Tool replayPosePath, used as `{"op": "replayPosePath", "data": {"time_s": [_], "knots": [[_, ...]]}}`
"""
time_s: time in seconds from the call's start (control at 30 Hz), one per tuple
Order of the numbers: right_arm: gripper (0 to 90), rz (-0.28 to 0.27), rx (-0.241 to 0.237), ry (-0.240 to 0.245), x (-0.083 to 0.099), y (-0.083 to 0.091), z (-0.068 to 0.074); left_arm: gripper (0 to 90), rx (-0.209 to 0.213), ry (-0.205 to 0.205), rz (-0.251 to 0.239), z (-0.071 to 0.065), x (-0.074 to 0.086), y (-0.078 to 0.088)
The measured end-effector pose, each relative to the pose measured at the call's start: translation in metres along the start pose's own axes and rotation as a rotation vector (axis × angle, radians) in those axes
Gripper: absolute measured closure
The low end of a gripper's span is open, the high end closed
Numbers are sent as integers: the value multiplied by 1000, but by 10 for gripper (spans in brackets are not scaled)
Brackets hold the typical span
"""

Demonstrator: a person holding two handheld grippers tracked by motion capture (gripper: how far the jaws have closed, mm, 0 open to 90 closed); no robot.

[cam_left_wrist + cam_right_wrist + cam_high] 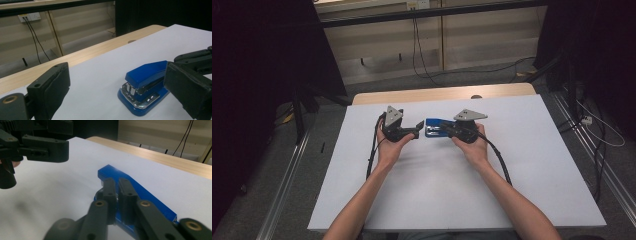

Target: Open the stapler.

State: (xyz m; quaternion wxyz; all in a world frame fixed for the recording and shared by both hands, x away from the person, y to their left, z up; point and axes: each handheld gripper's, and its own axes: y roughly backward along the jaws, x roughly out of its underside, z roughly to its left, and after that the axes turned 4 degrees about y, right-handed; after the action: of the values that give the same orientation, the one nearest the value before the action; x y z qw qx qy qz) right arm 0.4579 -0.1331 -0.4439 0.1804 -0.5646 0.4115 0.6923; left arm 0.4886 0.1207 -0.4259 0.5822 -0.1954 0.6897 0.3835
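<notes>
The blue stapler is taken as the landmark; it lies flat on the white table, toward the far edge, between the two hands. To its left, the left gripper is held level, its tips just beside the stapler's front end. In the left gripper view its jaws are seen standing wide apart with nothing between them, the stapler lying ahead and toward one jaw; this hand appears to be kept ready to steady or take the front end. To the stapler's right, the right gripper is laid over the stapler's rear. In the right gripper view its jaws are seen brought together, directly above the blue top; whether the body is pinched or merely pressed cannot be told. The placement suggests pressing the top down.
</notes>
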Motion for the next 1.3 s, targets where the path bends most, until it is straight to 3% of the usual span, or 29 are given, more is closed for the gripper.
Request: {"op": "replayPosePath", "data": {"time_s": [0.33,0.5,0.6,0.63,0.73,0.8,0.87,0.93,1.0,1.1,1.17,1.3], "knots": [[900,28,-16,19,0,-11,4,92,7,0,12,1,4,-3],[900,72,-12,20,4,-19,7,99,11,-7,38,1,8,-5],[900,81,-18,22,3,-23,10,179,3,3,34,1,8,-4],[900,86,-16,25,1,-24,12,327,20,-2,27,1,7,-4],[900,92,-9,28,1,-26,11,387,43,9,30,1,9,-4],[900,101,-5,40,1,-28,11,498,49,0,31,0,10,-4],[900,111,-5,48,2,-29,11,551,70,26,31,0,11,-6],[900,124,-6,57,3,-31,13,618,69,17,40,-1,12,-8],[900,135,-7,62,4,-32,13,748,83,24,49,-1,14,-8],[900,142,-4,66,5,-34,12,816,94,32,55,-2,14,-9],[900,152,-7,70,6,-35,11,858,106,8,63,-4,16,-11],[900,165,-9,82,4,-35,11,900,109,9,86,-5,19,-15]]}}
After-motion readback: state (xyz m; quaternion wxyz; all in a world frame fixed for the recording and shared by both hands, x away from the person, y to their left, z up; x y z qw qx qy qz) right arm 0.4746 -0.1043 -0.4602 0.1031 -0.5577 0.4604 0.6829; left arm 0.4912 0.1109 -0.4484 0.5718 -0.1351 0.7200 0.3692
